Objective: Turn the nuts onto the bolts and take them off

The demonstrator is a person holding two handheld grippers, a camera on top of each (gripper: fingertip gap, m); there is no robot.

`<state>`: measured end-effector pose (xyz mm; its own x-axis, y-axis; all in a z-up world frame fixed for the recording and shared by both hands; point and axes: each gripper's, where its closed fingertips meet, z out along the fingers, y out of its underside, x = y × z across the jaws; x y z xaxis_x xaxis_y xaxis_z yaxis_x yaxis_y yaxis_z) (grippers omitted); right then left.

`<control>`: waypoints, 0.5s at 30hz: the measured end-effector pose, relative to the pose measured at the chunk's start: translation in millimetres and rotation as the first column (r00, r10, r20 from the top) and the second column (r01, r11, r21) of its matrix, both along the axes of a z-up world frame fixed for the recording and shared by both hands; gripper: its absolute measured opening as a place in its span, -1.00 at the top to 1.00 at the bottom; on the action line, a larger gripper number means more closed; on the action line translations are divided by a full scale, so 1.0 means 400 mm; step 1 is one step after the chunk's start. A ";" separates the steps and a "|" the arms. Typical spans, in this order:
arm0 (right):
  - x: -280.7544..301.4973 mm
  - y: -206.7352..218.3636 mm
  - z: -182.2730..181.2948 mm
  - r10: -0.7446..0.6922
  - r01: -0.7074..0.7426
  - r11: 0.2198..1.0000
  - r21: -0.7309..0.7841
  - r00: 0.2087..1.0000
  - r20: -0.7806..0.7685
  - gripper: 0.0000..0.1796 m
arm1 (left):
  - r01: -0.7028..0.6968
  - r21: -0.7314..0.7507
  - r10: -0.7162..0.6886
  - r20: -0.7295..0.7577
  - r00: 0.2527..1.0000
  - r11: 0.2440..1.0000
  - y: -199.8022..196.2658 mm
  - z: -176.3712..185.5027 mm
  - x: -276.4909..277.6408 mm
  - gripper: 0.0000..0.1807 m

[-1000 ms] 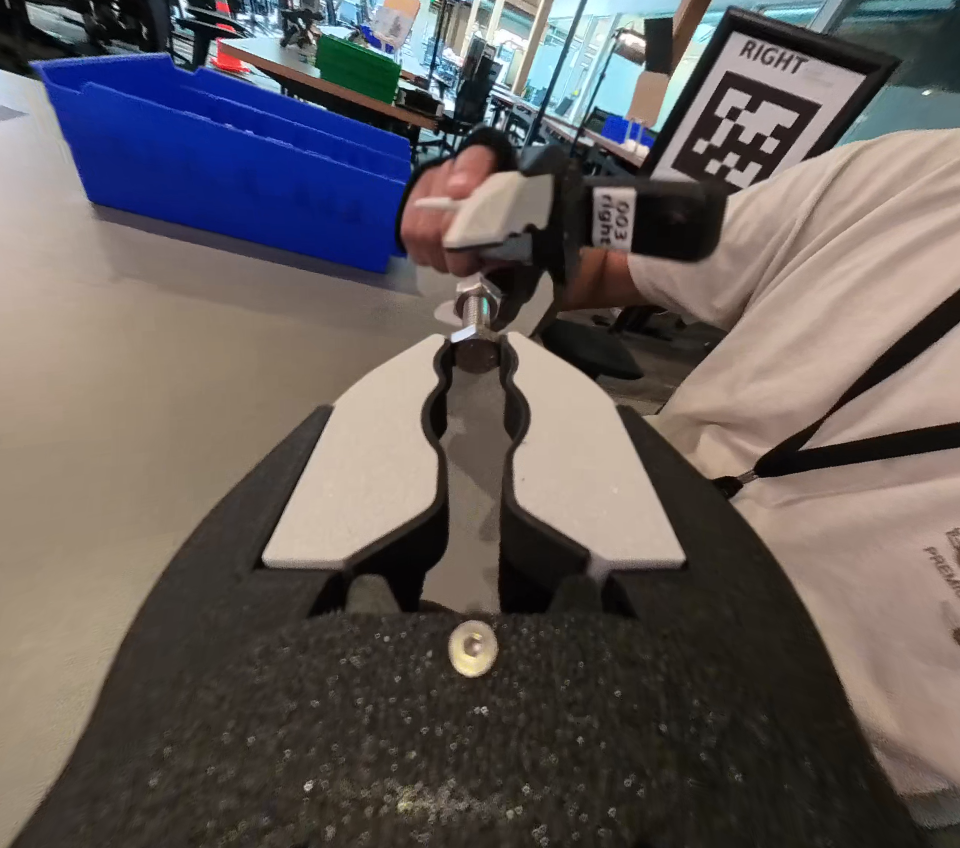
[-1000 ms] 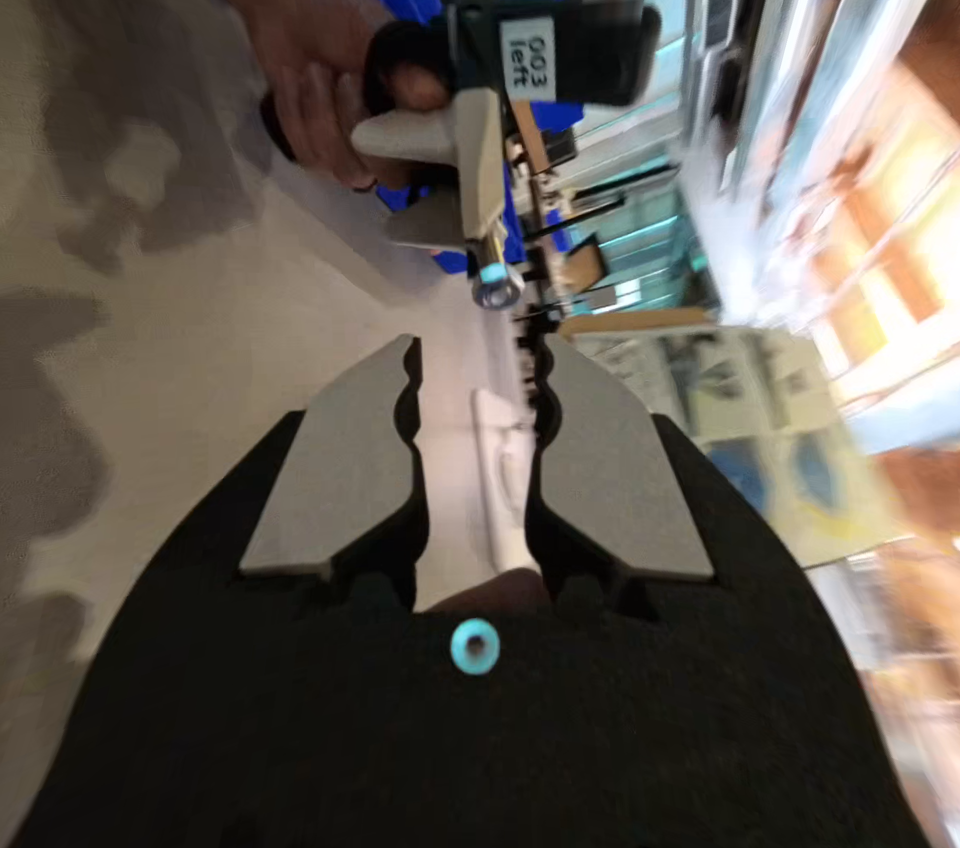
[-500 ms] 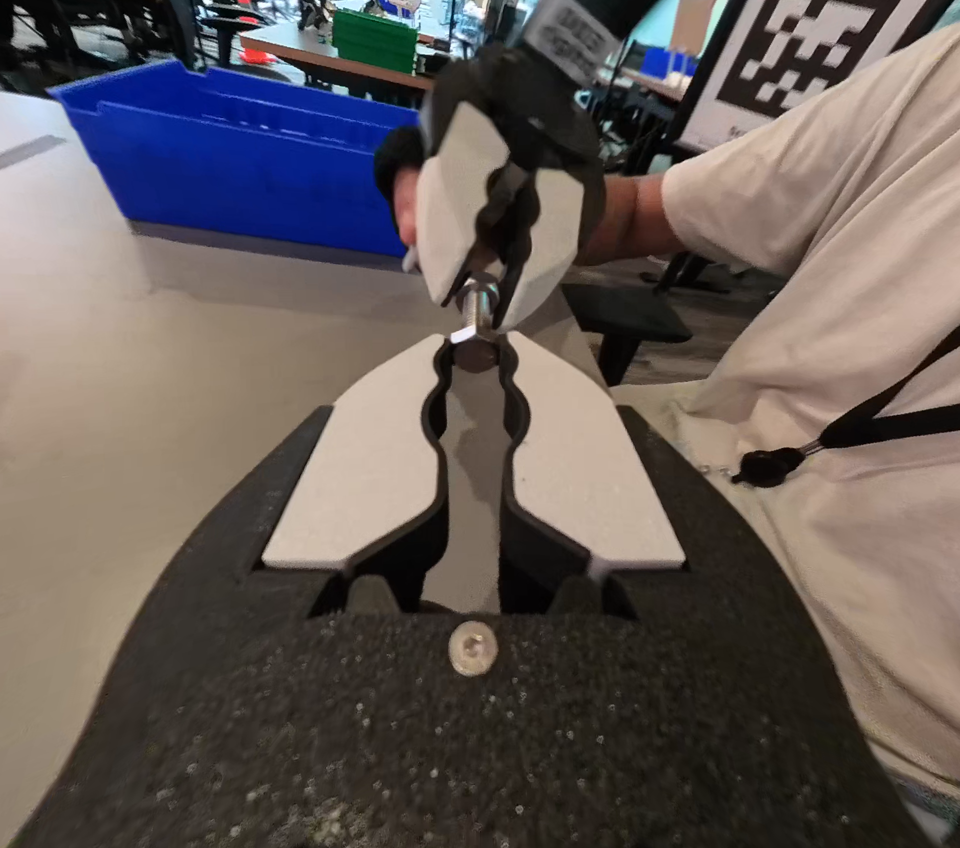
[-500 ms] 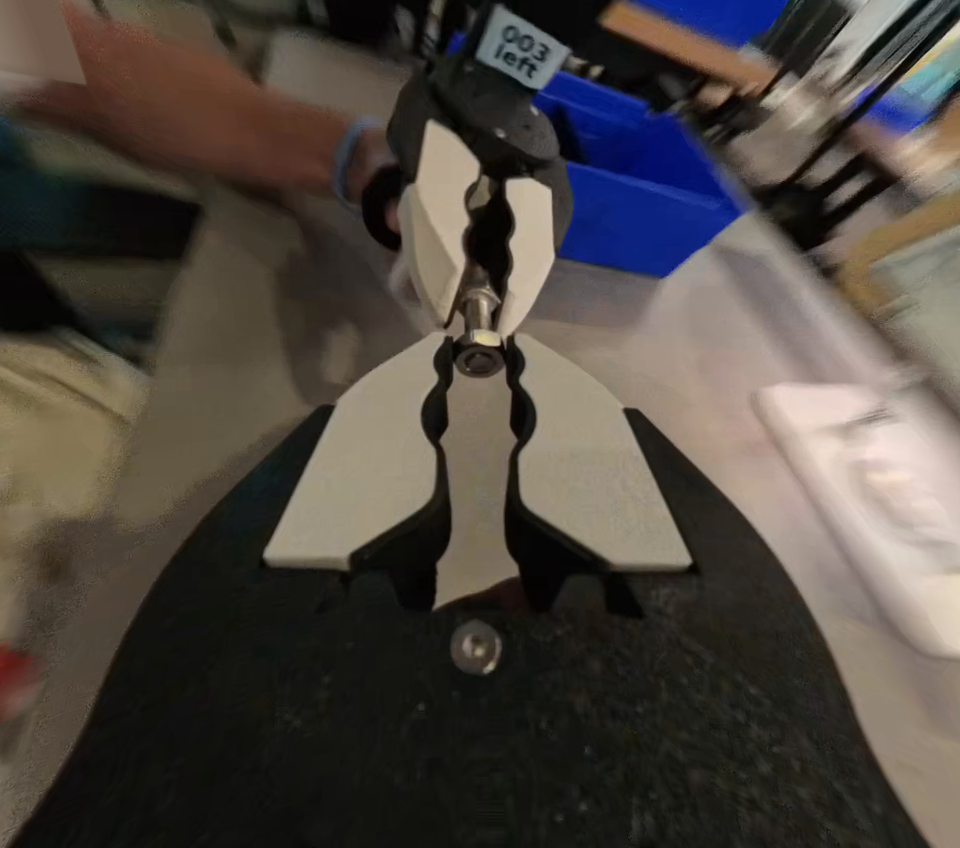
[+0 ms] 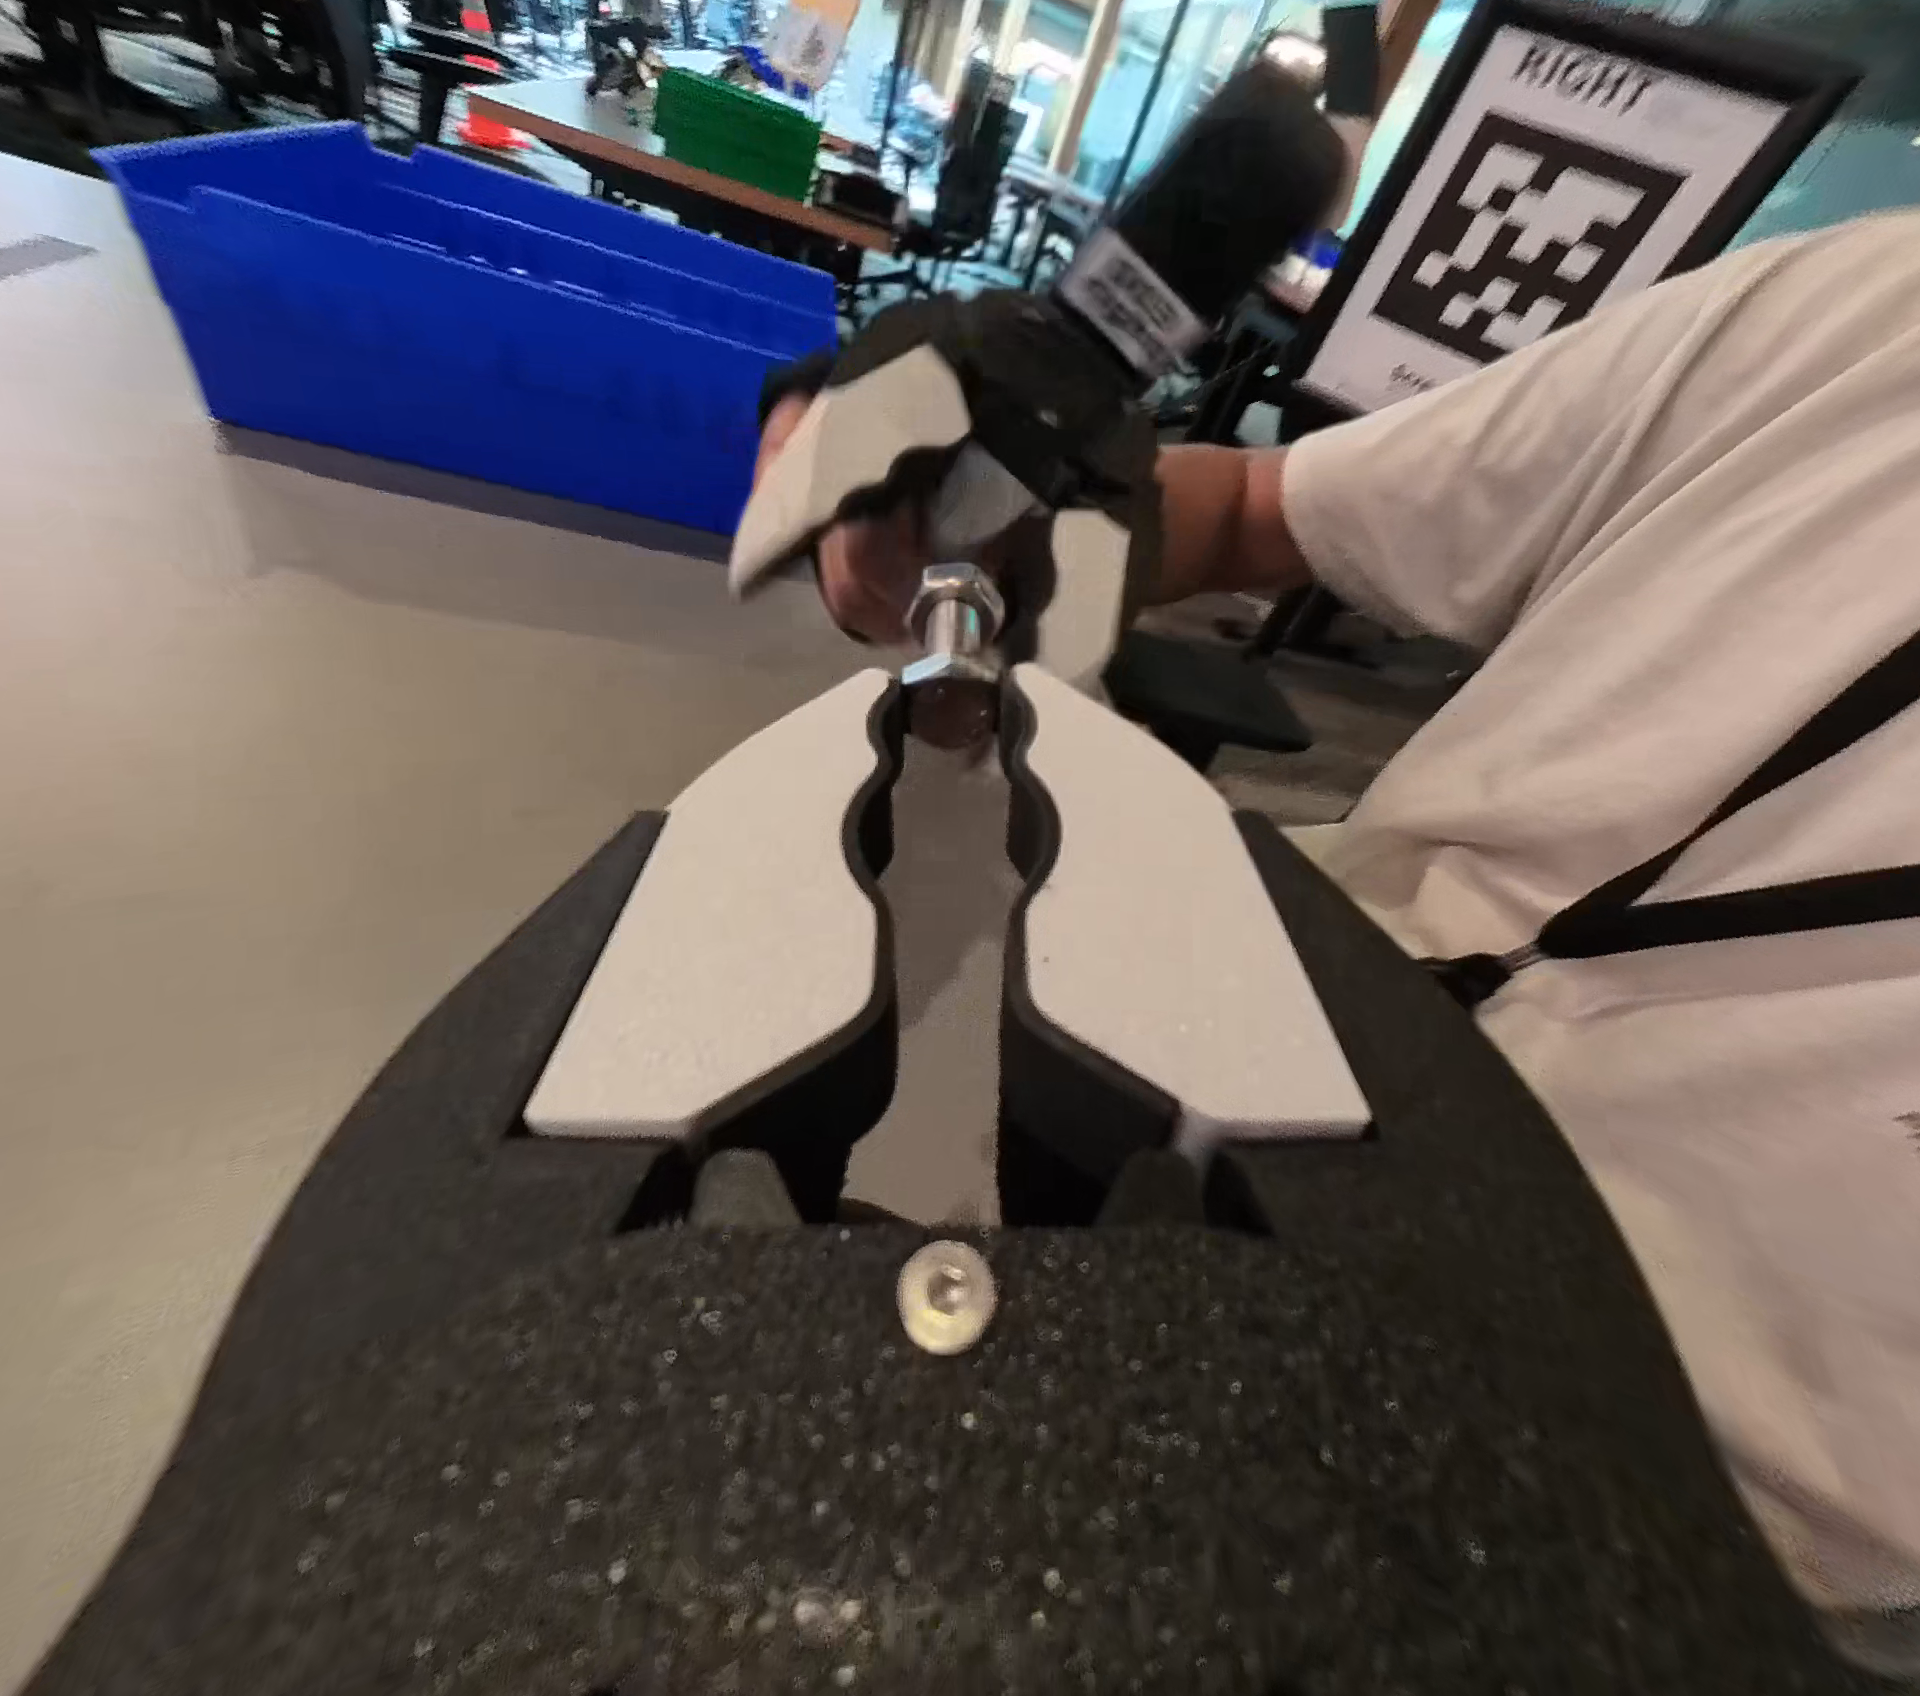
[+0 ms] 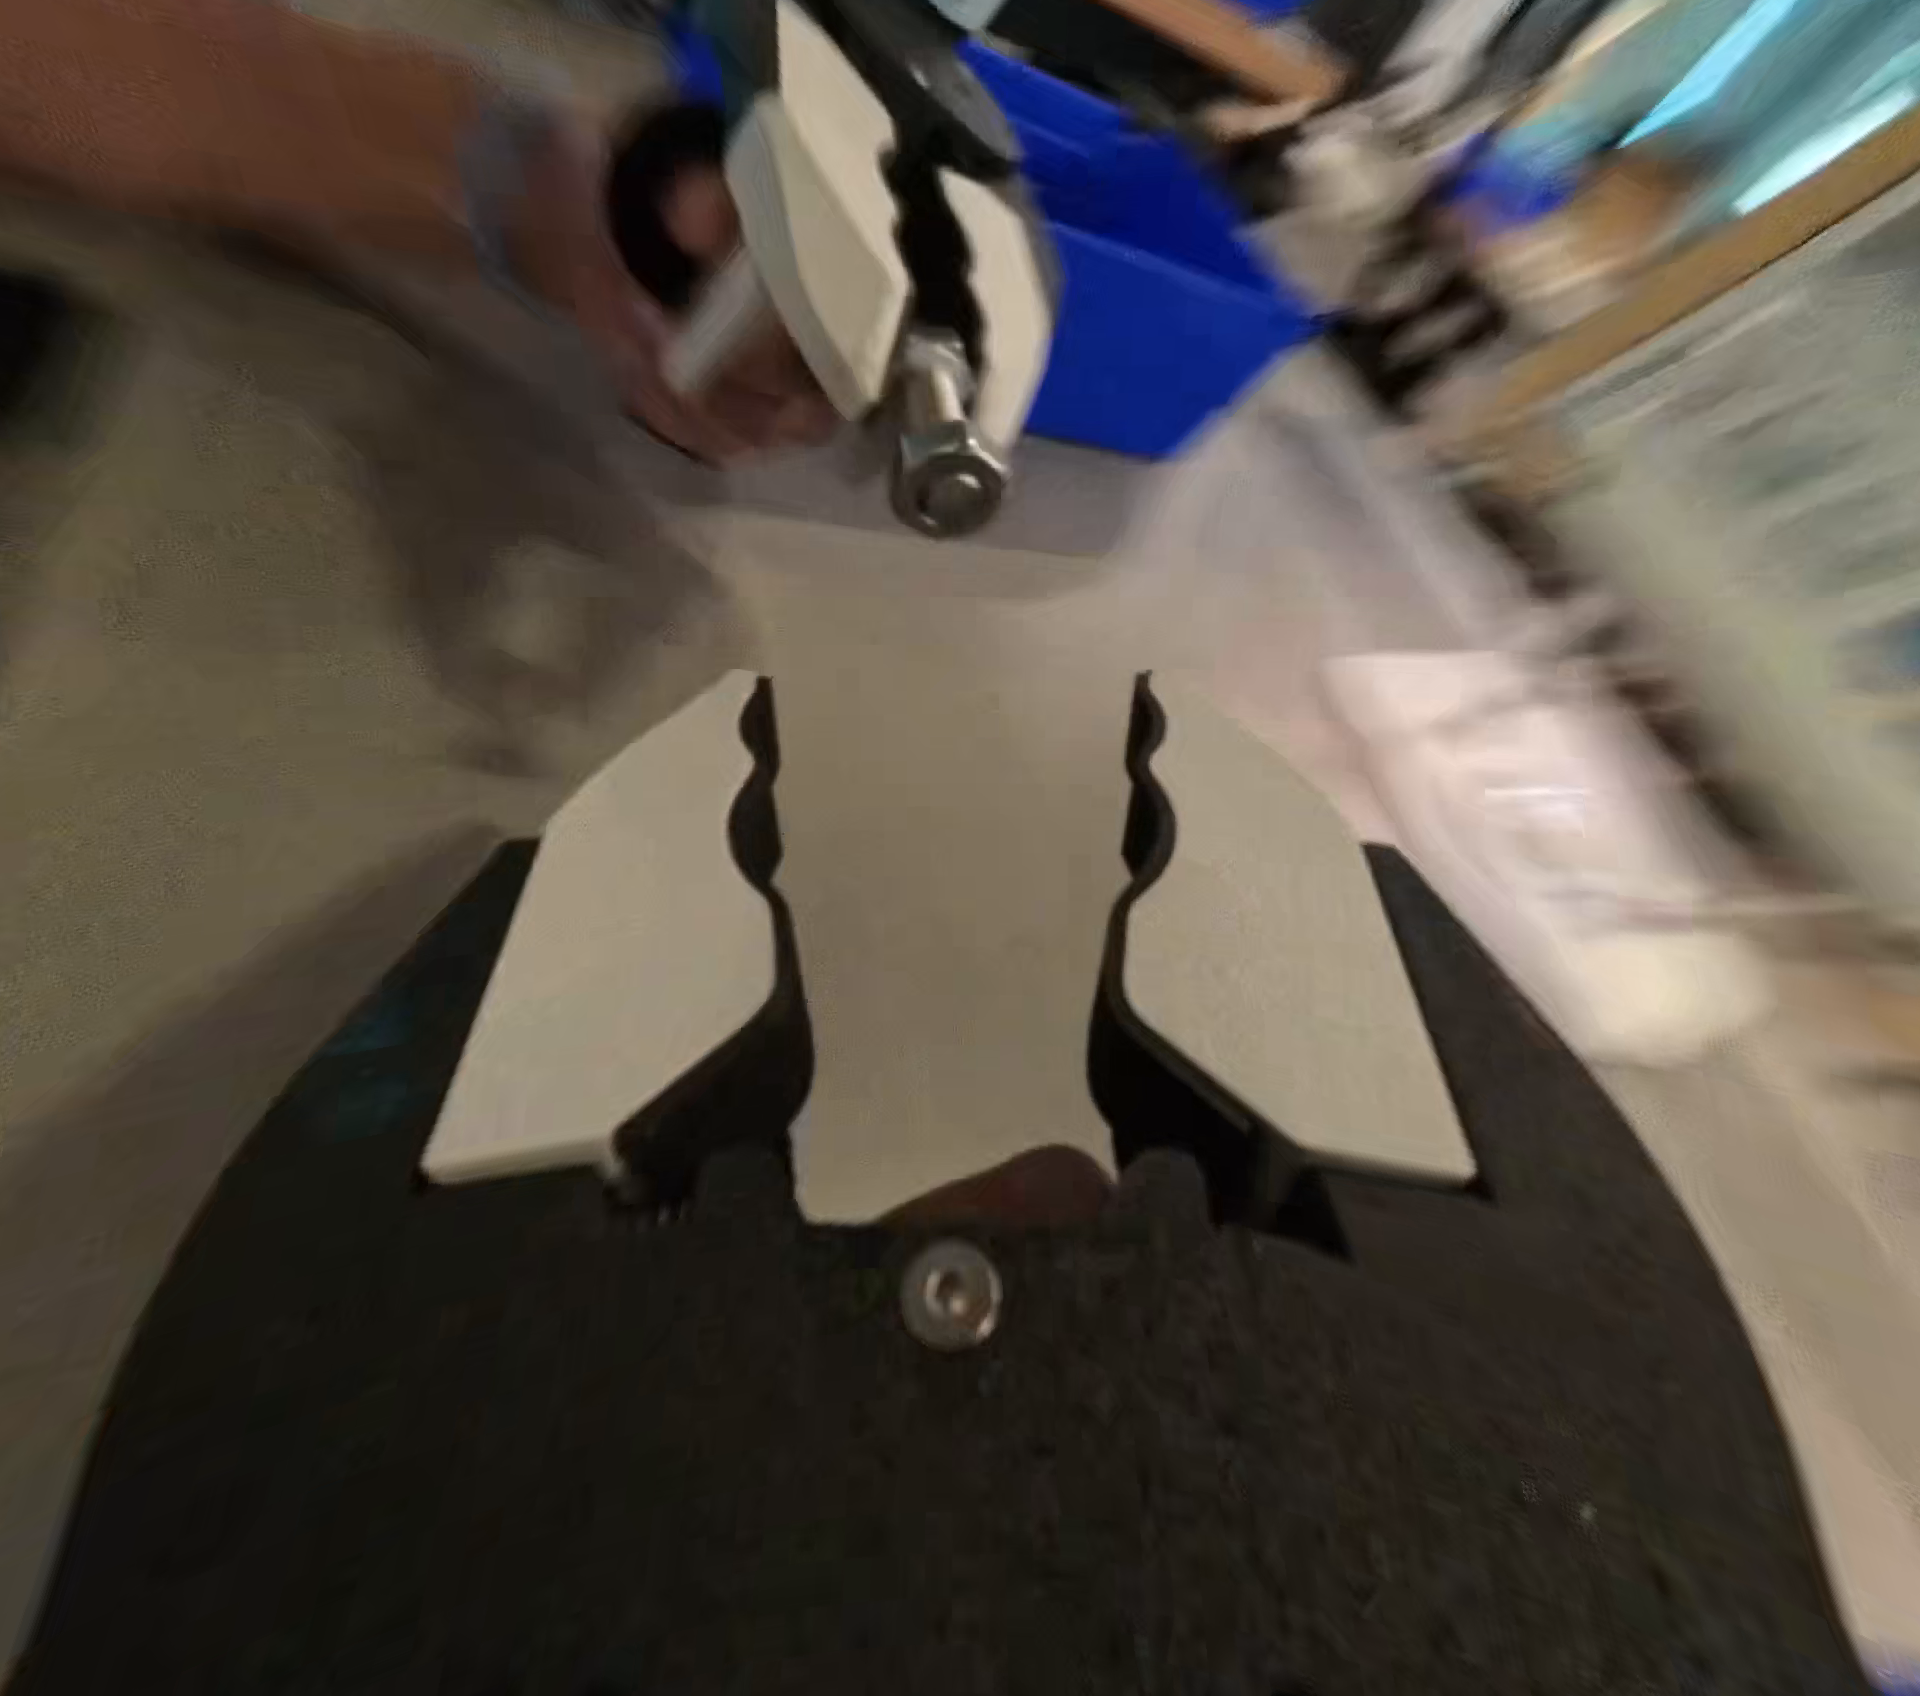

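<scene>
Bolt (image 5: 948,636) at frame centre of the left wrist view, hex head clamped between the fingertips of the left tool (image 5: 951,690), shank rising up and away from them. Nut (image 5: 956,588) threaded on the far part of the shank, apart from the head, bare thread showing between the two. Right tool (image 5: 925,545) just behind the nut, upper centre of that frame, fingers spread to either side of the nut and not pressing on it; hand (image 5: 873,576) gripping its trigger partly visible behind. Blue bin (image 5: 468,327) on the grey bench (image 5: 312,763) at upper left; white sleeve and black strap filling the right edge; framed black-and-white marker board (image 5: 1558,233) at upper right.

Right wrist view, strongly blurred by motion: right tool (image 6: 951,690) at lower centre, released, wide gap between its fingers with only bench (image 6: 951,867) surface showing through. Left tool (image 6: 940,399) at upper centre, clenched on the bolt (image 6: 928,399), seen end-on with the nut (image 6: 948,480) nearest the camera, well clear of the right tool's tips. Pale tray-like object (image 6: 1538,857) on the bench at right, too smeared to identify; blue bin (image 6: 1143,316) behind the left tool.
</scene>
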<state>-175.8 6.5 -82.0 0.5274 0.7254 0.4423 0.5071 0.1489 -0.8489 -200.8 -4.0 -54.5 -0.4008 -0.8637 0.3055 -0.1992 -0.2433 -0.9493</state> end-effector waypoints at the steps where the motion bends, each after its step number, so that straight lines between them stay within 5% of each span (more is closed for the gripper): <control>1: 0.020 0.010 0.028 -0.094 0.057 0.971 0.234 0.984 0.150 0.33 | 0.019 -0.026 -0.019 0.001 1.000 0.999 -0.004 0.001 -0.001 0.81; 3: 0.015 -0.009 0.071 -0.208 -0.031 0.834 0.551 0.907 0.366 0.43 | 0.041 -0.061 -0.041 -0.003 0.999 0.997 -0.009 -0.002 0.001 0.81; 6: -0.018 -0.031 0.085 -0.248 -0.169 0.727 0.665 0.839 0.485 0.57 | 0.078 -0.101 -0.081 -0.019 0.997 0.992 -0.024 -0.011 0.004 0.81; 11: -0.049 -0.040 0.072 -0.171 -0.241 0.734 0.635 0.839 0.517 0.78 | 0.082 -0.101 -0.084 -0.012 0.996 0.991 -0.032 -0.006 0.006 0.82; 15: -0.048 -0.030 0.058 -0.040 -0.173 0.877 0.448 0.903 0.428 0.78 | 0.054 -0.048 -0.055 -0.030 0.998 0.997 -0.023 -0.019 0.006 0.82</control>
<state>-195.0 -5.6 -58.7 0.1767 0.4037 0.8977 0.7661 0.5161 -0.3829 -198.3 -13.2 -62.0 -0.4367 -0.8249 0.3589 -0.2428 -0.2760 -0.9300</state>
